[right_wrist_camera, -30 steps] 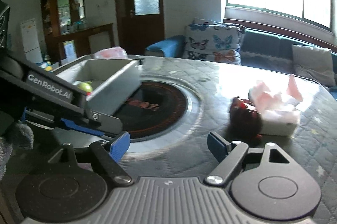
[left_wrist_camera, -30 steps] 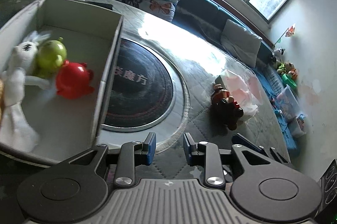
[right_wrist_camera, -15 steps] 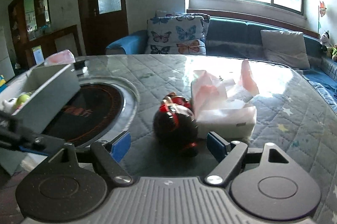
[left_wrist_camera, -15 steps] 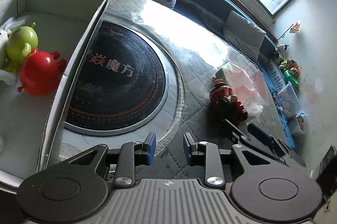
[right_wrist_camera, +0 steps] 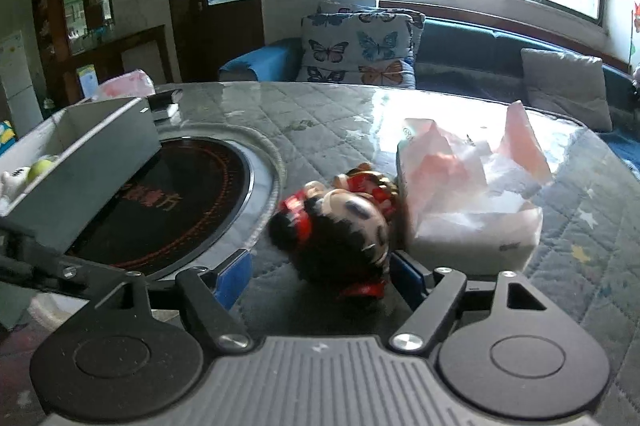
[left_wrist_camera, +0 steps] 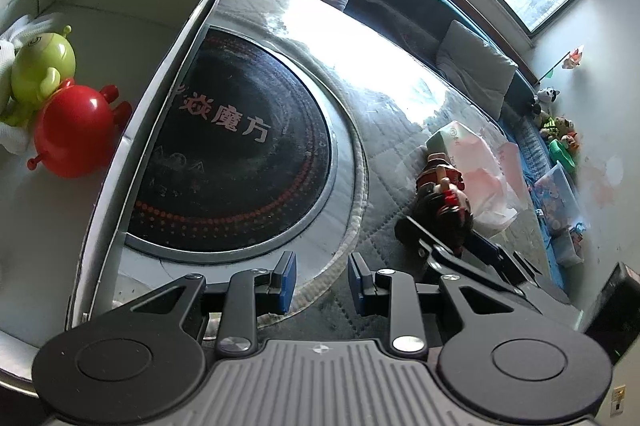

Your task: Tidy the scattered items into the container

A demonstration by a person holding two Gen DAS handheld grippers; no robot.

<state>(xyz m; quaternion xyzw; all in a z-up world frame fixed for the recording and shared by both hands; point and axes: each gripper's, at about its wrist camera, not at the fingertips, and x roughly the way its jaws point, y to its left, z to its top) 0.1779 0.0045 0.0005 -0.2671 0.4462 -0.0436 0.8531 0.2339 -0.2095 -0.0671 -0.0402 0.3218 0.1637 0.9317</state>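
While my left gripper [left_wrist_camera: 322,282] hangs over the table [left_wrist_camera: 392,113] with its jaws a little apart on nothing, I see the box [left_wrist_camera: 168,73] holding a red toy [left_wrist_camera: 76,129] and green toy [left_wrist_camera: 40,73].

On the right, my gripper [right_wrist_camera: 320,274] is closing around the doll [right_wrist_camera: 344,222], lying against the tissue pack [right_wrist_camera: 472,193]; pads not yet pressing.
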